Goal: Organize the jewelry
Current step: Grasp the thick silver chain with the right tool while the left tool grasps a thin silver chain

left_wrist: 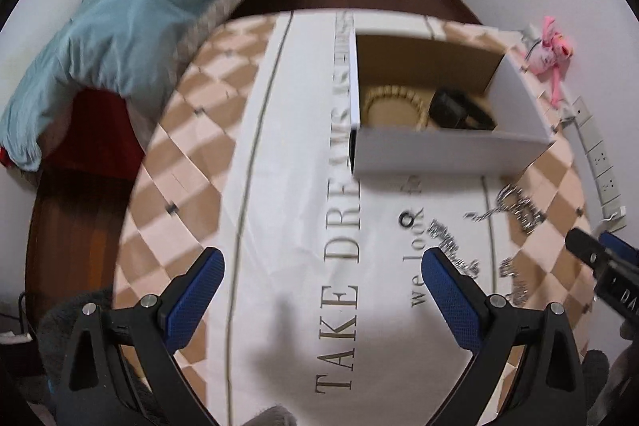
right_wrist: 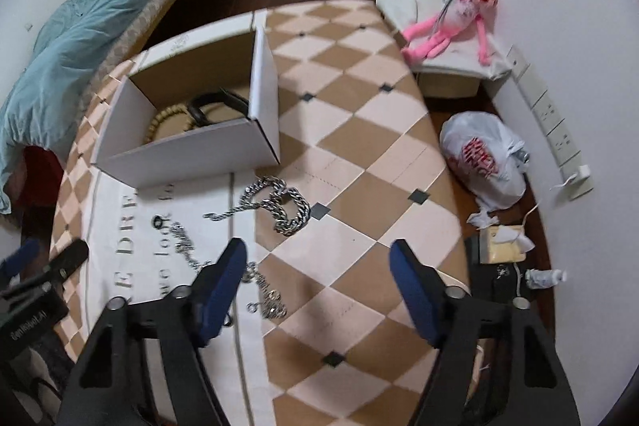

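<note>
An open white cardboard box [left_wrist: 451, 154] [right_wrist: 187, 154] stands on the checkered table. Inside lie a beige bead bracelet [left_wrist: 393, 98] [right_wrist: 163, 118] and a black item [left_wrist: 459, 108] [right_wrist: 215, 104]. A thick silver chain [right_wrist: 285, 204] [left_wrist: 519, 206] lies coiled in front of the box. A thinner silver chain [right_wrist: 187, 250] [left_wrist: 455, 250] and a small black ring [right_wrist: 157, 222] [left_wrist: 407, 220] lie beside it. My left gripper [left_wrist: 319, 266] is open and empty above the white cloth. My right gripper [right_wrist: 317, 258] is open and empty above the table, the thin chain by its left finger.
A white cloth [left_wrist: 303, 186] with printed letters covers the table middle. A pink plush toy [right_wrist: 455, 22] sits on a low stand at the right. A white plastic bag [right_wrist: 483, 158] and litter lie on the floor. A bed with a blue quilt [left_wrist: 131, 10] stands at the left.
</note>
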`<act>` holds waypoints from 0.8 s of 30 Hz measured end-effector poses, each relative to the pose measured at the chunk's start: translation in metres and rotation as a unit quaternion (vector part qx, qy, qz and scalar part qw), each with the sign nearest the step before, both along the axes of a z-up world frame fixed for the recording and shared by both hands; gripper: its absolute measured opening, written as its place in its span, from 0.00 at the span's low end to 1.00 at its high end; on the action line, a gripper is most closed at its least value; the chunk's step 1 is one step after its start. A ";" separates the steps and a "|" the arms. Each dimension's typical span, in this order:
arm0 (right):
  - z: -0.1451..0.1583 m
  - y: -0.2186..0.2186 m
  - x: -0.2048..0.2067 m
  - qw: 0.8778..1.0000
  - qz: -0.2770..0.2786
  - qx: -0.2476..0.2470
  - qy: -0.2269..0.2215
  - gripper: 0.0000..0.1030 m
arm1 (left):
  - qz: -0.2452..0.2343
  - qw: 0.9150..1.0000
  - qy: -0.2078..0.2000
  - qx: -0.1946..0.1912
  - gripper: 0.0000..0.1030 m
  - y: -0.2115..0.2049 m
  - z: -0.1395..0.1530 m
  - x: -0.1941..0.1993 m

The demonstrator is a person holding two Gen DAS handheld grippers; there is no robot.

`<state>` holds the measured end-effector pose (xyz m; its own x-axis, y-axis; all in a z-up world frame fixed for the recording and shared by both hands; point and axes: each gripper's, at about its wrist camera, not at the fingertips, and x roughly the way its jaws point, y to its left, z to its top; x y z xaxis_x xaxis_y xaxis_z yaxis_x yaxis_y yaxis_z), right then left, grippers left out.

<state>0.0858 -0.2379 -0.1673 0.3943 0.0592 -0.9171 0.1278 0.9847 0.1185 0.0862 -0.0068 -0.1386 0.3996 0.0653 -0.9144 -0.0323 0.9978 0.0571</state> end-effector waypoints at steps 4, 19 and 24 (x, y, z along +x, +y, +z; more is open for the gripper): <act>-0.015 -0.002 0.017 1.000 0.003 0.010 -0.004 0.54 | 0.009 1.000 0.022 -0.009 0.98 0.004 -0.022 0.007; -0.042 0.035 0.043 0.995 0.102 -0.007 -0.003 0.08 | -0.010 0.999 0.041 0.000 0.98 -0.001 -0.042 0.015; -0.021 0.013 0.023 0.997 0.064 0.041 -0.030 0.08 | -0.020 0.999 0.046 -0.017 0.98 -0.009 -0.042 0.008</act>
<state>0.1092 -0.2251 -0.1887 0.4333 0.1872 -0.8816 -0.0083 0.9790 0.2038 0.0944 -0.0156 -0.1805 0.3158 0.0202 -0.9486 0.0109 0.9996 0.0249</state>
